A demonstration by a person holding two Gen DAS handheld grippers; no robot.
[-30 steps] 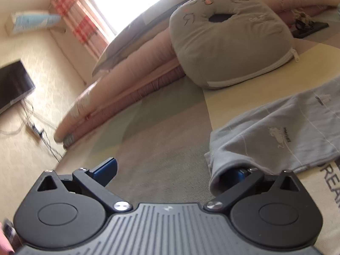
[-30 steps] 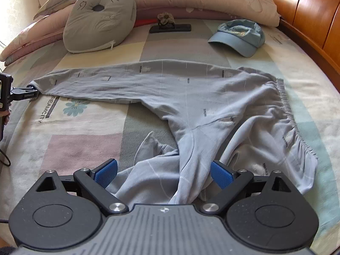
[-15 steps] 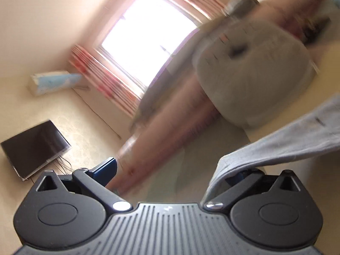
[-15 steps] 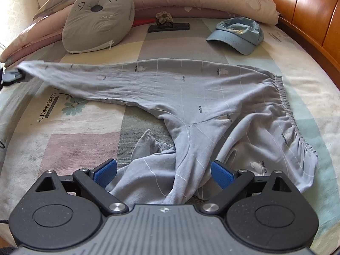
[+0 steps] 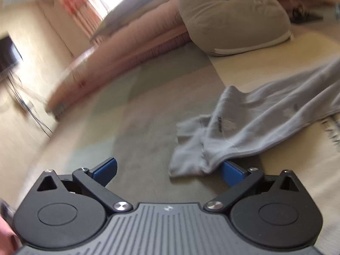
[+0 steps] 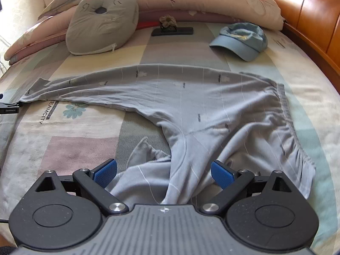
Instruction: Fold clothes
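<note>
The grey trousers (image 6: 191, 97) are spread on the bed (image 6: 85, 140), with one leg stretched out toward the left side and the other leg bunched under the right gripper (image 6: 163, 171). Half a second ago this stretched leg was lifted in the air and pulled taut; now it is laid down again on the bed, and its cuff (image 5: 191, 148) is seen crumpled just in front of the left gripper (image 5: 170, 170). The jaws of the left gripper are spread wide, and the cuff lies draped over the right blue pad (image 5: 231, 172), so the cloth is no longer pinched, it is only resting there. The jaws of the right gripper are spread wide too, with the bunched leg between them but not clamped. From this it is judged that the straightening of the first leg is finished and the leg is released. The second leg is probably to be taken next and smoothed, before any fold is made. The blue cap (image 6: 242, 40) and the grey cushion (image 6: 102, 23) are well apart from the trousers.
</note>
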